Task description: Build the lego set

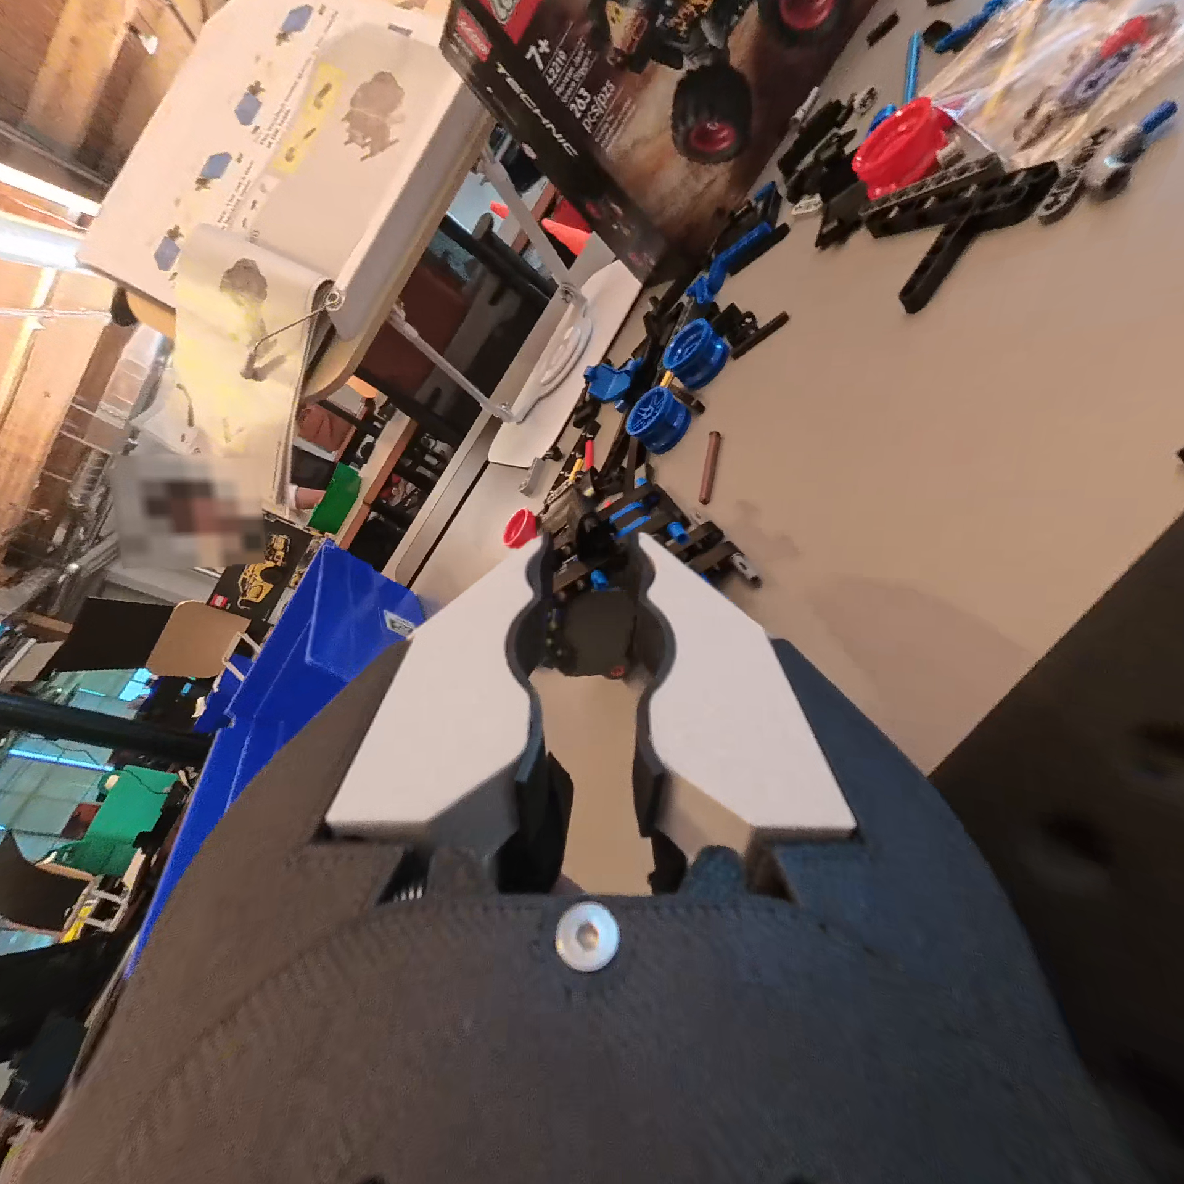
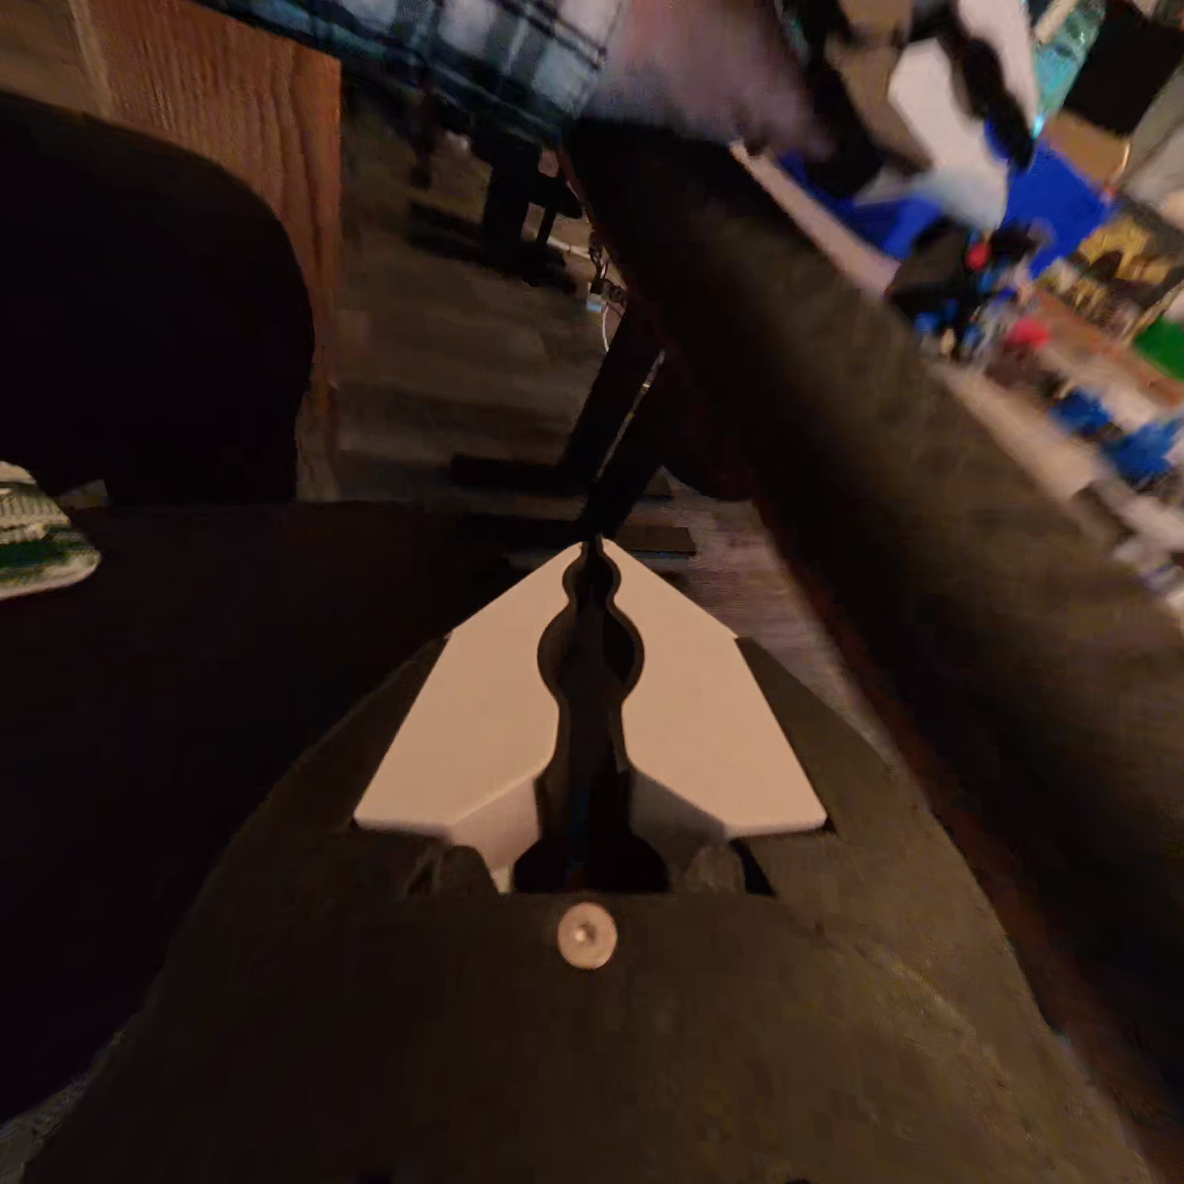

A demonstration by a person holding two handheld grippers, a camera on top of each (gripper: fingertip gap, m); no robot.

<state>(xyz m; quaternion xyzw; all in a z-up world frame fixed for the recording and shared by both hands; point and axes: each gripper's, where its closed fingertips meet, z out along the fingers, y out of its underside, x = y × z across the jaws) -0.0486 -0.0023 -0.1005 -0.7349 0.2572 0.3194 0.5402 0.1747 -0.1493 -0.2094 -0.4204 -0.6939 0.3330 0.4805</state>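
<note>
In the left wrist view my left gripper [image 1: 592,544] is shut on a black Lego assembly [image 1: 592,631] with blue pins, which fills the gap between the white fingers [image 1: 461,673] and reaches out over the beige table [image 1: 897,480]. Two blue wheels [image 1: 695,353] on an axle, a red wheel hub [image 1: 900,154] and black beams [image 1: 961,205] lie farther off. In the right wrist view my right gripper [image 2: 592,544] is shut with its tips meeting. It points below the table edge [image 2: 833,359] towards the floor. That view is blurred, and I see nothing held.
The Lego box [image 1: 641,96] and an instruction booklet on a stand [image 1: 269,160] are at the table's far side. A bag of parts [image 1: 1057,83], a brown axle [image 1: 710,468] and a small red piece [image 1: 519,528] lie on the table. A blue bin [image 1: 307,653] stands beside it.
</note>
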